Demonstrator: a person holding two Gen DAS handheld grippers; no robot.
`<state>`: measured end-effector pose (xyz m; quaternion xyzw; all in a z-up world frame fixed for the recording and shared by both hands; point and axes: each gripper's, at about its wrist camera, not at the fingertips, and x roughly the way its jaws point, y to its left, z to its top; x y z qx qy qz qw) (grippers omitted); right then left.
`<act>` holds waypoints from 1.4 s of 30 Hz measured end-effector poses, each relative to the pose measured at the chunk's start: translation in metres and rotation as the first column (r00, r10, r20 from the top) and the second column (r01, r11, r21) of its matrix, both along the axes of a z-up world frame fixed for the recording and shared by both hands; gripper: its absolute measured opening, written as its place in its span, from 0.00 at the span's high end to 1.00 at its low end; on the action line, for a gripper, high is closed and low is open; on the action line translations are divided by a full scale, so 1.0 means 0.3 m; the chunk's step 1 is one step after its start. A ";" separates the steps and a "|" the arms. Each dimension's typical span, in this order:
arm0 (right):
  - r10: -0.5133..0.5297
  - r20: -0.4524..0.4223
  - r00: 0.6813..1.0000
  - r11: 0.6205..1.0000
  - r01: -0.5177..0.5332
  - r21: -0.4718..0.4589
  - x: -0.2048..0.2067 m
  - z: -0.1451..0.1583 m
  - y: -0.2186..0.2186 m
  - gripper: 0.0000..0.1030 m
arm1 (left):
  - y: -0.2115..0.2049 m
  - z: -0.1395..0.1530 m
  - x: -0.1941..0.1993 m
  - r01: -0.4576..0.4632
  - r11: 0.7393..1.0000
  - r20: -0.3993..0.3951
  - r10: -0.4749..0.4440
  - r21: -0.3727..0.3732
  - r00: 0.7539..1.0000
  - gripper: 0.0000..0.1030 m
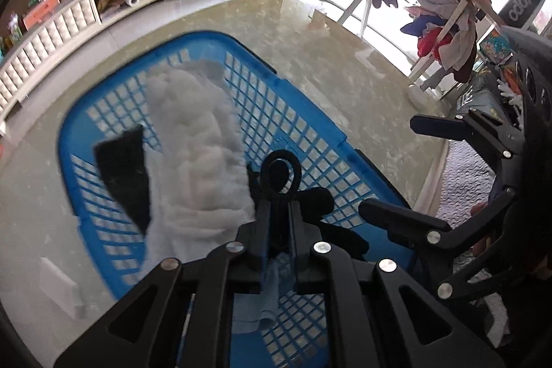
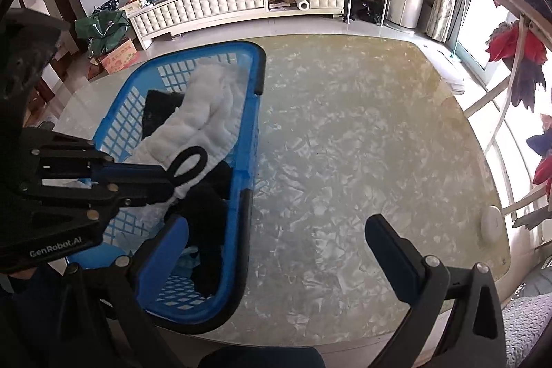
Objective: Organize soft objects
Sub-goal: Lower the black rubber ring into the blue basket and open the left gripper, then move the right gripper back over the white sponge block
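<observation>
Much of what we hold is hidden; in the left wrist view the left gripper (image 1: 276, 206) has its fingers drawn tight together on a black loop (image 1: 281, 173) of strap or fabric, and what hangs below the loop is masked by the fingers themselves; we cannot say what garment it belongs to. A pale blue cloth (image 1: 267, 295) shows through the gap in the gripper frame, cut off by the frame on both sides. The near end of the blue basket (image 1: 300, 123) is covered by the gripper body, and its edges are smeared by blur.

From the right wrist view the loop (image 2: 188, 164) stands up out of the closed left gripper (image 2: 165, 185), over the near half of the basket (image 2: 255, 112); the right gripper (image 2: 276, 244) is spread wide and has hold of nothing, one finger over the basket rim and the other over the marbled table (image 2: 362, 133).

The white quilted towel (image 2: 207, 116) lies inside the basket, its long axis running along the basket's length, from the near end toward the far rim; a black cloth (image 2: 158, 112) lies beside and partly under it on the left, and another dark garment (image 2: 207, 230) sits at the near end, partly hidden by the right gripper's finger.
</observation>
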<state>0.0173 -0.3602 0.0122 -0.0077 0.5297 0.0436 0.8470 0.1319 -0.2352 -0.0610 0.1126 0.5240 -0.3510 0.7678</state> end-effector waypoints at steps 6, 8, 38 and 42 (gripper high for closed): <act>-0.011 -0.004 1.000 1.000 0.011 0.011 -0.011 0.005 -0.007 0.00 | -0.026 -0.015 -0.003 -0.004 0.999 0.024 0.003 0.038 1.000 0.67; -0.013 -0.003 1.000 1.000 0.013 0.011 -0.014 0.011 -0.004 0.00 | -0.028 -0.006 -0.010 -0.006 0.999 0.047 0.004 0.052 0.999 0.55; 0.045 0.091 0.995 0.999 -0.047 0.025 -0.052 0.188 0.282 0.00 | 0.446 0.224 -0.116 -0.249 0.968 0.197 0.248 -0.020 0.949 0.08; 0.074 0.109 0.991 0.996 -0.079 0.042 -0.039 0.192 0.366 0.00 | 0.568 0.254 -0.141 -0.304 0.952 0.216 0.306 -0.046 0.927 0.08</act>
